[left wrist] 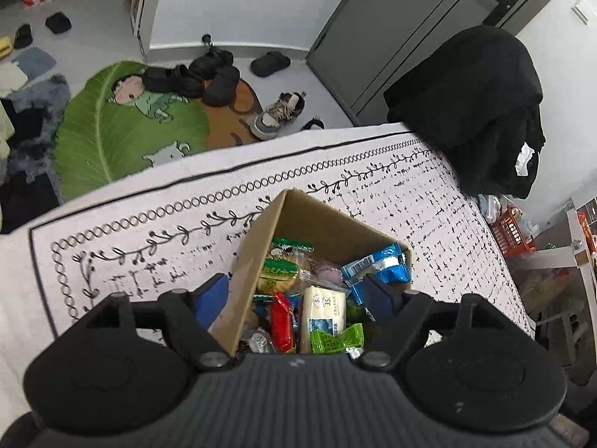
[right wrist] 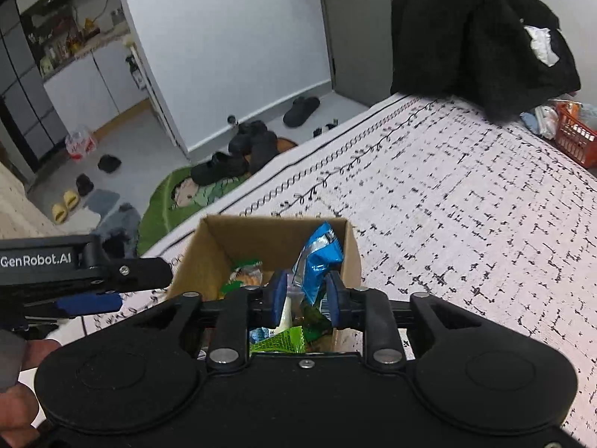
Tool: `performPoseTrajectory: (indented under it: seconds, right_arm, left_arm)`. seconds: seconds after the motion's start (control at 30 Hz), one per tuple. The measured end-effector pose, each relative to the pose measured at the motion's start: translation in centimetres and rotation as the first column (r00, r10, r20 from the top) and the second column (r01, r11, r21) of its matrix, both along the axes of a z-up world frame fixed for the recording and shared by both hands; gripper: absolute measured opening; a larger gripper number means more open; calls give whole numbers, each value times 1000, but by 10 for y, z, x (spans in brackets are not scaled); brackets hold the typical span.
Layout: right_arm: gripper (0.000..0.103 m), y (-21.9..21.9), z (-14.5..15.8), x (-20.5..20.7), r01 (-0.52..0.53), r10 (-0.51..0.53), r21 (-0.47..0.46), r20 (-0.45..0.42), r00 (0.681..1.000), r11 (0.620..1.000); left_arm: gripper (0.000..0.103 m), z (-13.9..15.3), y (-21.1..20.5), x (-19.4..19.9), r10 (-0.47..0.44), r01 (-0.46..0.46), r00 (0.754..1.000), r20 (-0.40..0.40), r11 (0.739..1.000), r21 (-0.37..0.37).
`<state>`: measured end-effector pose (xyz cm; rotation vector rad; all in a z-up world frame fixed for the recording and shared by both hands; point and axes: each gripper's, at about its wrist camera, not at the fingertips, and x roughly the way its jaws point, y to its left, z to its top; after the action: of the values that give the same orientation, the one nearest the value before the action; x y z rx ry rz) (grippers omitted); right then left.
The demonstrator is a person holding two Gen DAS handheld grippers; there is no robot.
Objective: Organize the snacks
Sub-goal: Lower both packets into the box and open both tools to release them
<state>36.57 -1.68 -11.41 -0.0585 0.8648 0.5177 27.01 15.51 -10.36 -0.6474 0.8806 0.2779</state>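
Left wrist view: I see my left gripper (left wrist: 294, 291) spread wide astride the cardboard box (left wrist: 261, 246) wall, gripping nothing. Snacks fill the box below it. Patterned white cloth (left wrist: 429, 201) spreads ahead; beyond lie a green leaf rug (left wrist: 112, 138) and shoes. Right gripper (right wrist: 306, 296) is narrowed onto the blue packet (right wrist: 317, 257) over the box; actual pad contact is hard to make out. Box bottom hidden.

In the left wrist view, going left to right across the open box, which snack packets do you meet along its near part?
Inside the cardboard box: red packet → pale yellow-white packet → bright green packet. The blue packet sits farther back on the right, so it is left out of this row.
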Motion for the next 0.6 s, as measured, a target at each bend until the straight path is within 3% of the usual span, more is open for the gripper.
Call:
performPoseTrajectory:
  seconds: [0.3,0.37,0.6]
  right_arm:
    - [41,-27,15,-19,24,-25,59,9,1000,998]
    - [50,-35,19,-25,35,-36,69,17,999,997]
    - [53,-68,27,-38,61,-62,106,6,998,992]
  left_arm:
    - [84,23,-24,-20,-34,34,999,0,997,73]
    - [84,28,-30,-25,-41,40,999,1,995,91]
    - [93,36,-54,-41,-84,84,996,-4,988,127]
